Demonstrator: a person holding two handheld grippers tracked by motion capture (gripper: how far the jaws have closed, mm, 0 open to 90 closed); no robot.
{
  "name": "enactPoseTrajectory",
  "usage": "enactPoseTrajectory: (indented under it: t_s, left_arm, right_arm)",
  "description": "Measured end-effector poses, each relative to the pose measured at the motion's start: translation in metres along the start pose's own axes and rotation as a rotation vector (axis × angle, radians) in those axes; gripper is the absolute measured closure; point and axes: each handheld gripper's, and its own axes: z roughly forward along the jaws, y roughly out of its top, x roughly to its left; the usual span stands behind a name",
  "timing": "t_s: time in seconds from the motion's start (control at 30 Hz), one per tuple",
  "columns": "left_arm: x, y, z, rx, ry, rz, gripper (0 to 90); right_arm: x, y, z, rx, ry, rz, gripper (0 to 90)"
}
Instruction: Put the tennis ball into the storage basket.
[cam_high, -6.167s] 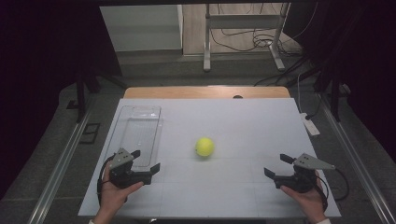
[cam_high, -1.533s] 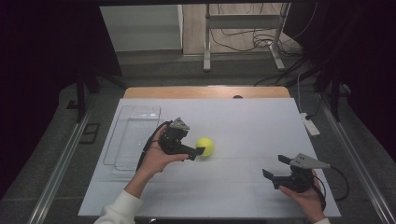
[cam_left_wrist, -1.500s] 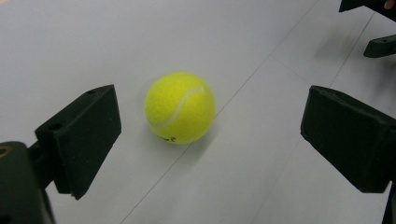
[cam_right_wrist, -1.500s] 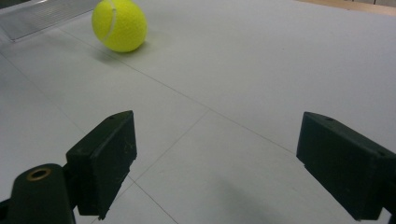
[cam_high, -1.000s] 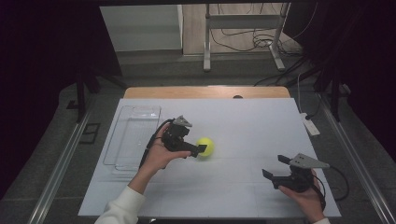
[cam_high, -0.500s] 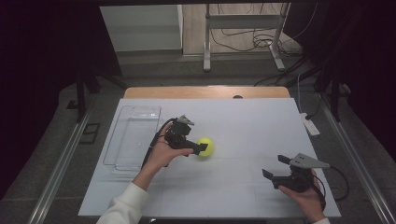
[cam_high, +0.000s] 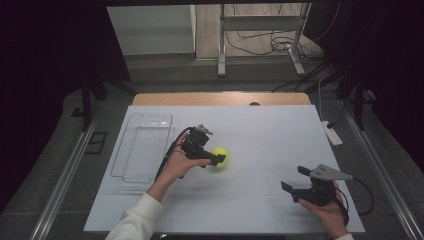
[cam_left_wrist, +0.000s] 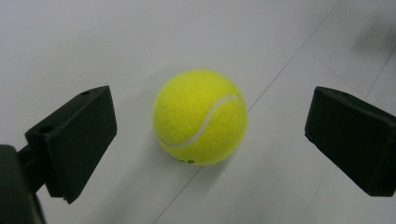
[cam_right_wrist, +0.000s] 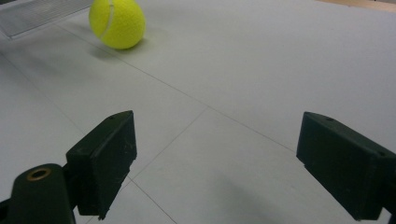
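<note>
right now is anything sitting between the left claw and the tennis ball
Nothing visible. In the left gripper view the tennis ball sits on the bare white table between the open jaws of the left claw, with a clear gap on each side and neither pad touching it.

A yellow-green tennis ball (cam_left_wrist: 201, 117) with a white seam rests on the white table, apparently untouched.

Tennis ball (cam_high: 220, 157) partly hidden by left gripper (cam_high: 216, 159) in high view; clear tray (cam_right_wrist: 42, 14), beyond ball, cut by frame edge in right gripper view.
</note>
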Motion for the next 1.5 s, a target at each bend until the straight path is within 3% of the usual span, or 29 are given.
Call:
enactPoseTrajectory:
  t_s: [0.5,1.07,1.5]
  left_arm:
    - [0.007,-0.001,0.017,0.045,0.013,-0.021,3.1]
    - [0.01,-0.002,0.026,0.05,-0.016,-0.04,3.7]
    - [0.013,-0.006,0.042,0.085,-0.012,-0.051,5.8]
  right_arm:
    - [0.0,0.0,0.0,0.005,-0.003,-0.001,12.8]
    - [0.0,0.0,0.001,0.007,-0.005,0.003,12.9]
    - [0.0,-0.001,0.001,0.009,-0.005,0.003,12.9]
